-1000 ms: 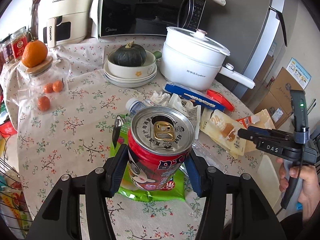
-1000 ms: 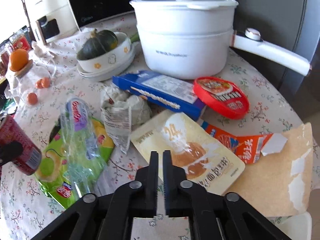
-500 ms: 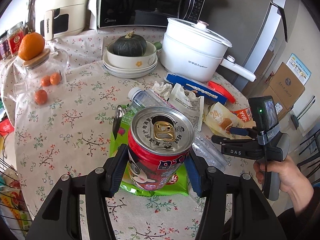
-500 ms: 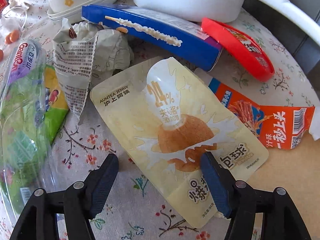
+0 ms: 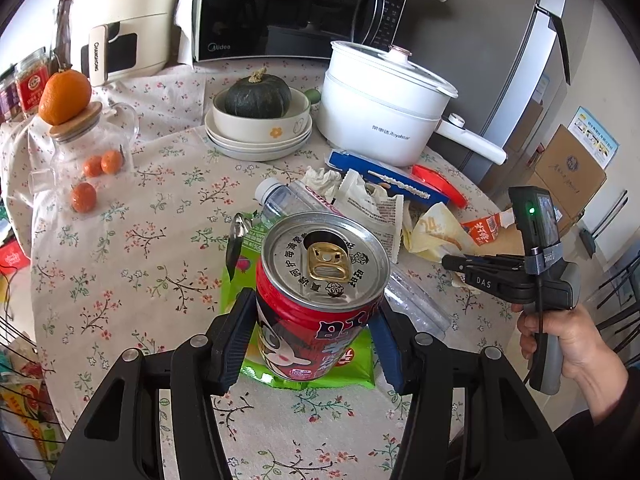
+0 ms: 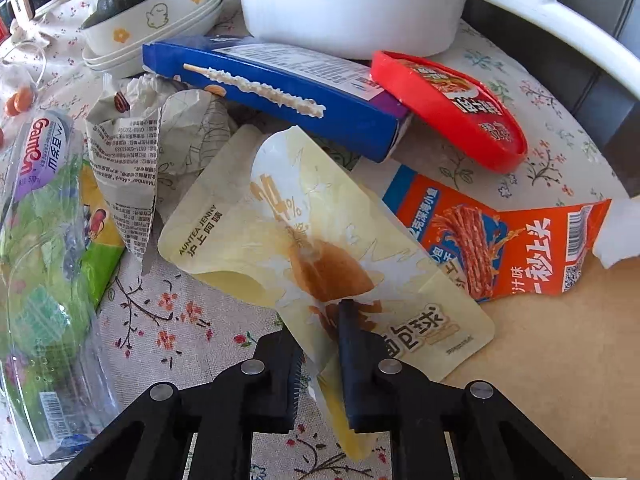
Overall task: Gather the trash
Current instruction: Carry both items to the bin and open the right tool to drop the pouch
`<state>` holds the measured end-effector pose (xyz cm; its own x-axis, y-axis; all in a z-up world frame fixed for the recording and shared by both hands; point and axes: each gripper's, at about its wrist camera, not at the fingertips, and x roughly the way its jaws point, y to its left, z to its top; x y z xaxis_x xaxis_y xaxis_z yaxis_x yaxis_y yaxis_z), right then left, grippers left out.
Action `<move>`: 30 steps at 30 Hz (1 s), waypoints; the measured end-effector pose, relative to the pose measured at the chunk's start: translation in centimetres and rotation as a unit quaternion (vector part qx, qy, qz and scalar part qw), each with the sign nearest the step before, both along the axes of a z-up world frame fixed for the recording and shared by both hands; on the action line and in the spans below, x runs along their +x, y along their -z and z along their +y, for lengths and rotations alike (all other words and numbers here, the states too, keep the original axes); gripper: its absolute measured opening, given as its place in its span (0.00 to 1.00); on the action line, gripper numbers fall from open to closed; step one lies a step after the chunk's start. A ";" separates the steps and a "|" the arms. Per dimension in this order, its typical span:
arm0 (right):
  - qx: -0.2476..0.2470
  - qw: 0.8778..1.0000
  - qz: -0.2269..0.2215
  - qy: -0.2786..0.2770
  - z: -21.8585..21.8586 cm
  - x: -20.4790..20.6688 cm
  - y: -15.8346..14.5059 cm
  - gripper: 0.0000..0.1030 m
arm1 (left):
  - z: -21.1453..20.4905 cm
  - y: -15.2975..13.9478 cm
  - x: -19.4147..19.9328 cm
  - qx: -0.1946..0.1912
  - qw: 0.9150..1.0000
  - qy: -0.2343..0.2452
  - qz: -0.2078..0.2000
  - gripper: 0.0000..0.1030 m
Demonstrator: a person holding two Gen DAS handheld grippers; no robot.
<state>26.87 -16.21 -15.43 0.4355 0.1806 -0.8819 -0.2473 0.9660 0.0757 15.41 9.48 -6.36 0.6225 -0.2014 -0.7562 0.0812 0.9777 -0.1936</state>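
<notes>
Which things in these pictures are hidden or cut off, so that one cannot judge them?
- Red can, left wrist view: its base is hidden by the left claw.
- Yellow pouch, right wrist view: its pinched corner is hidden between the right claw pads.
- Clear bottle, right wrist view: cut off by the left edge.

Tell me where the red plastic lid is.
Right wrist view, upper right: the red lid leans on the blue box, just before the white pot.
</notes>
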 end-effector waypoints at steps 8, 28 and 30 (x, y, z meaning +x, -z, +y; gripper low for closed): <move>0.102 0.994 -0.015 0.021 -2.2 -2.1 -4.4 0.03 | 0.1 -1.0 -1.1 -0.006 1.000 0.002 -0.018 0.56; 0.168 0.984 -0.053 0.037 -8.4 -12.6 -13.2 0.03 | -9.6 -3.6 -5.0 -0.033 0.994 0.089 -0.045 0.56; 0.165 0.984 -0.055 0.043 -9.7 -13.7 -13.4 0.03 | -11.0 -4.0 -5.4 -0.034 0.993 0.102 -0.048 0.56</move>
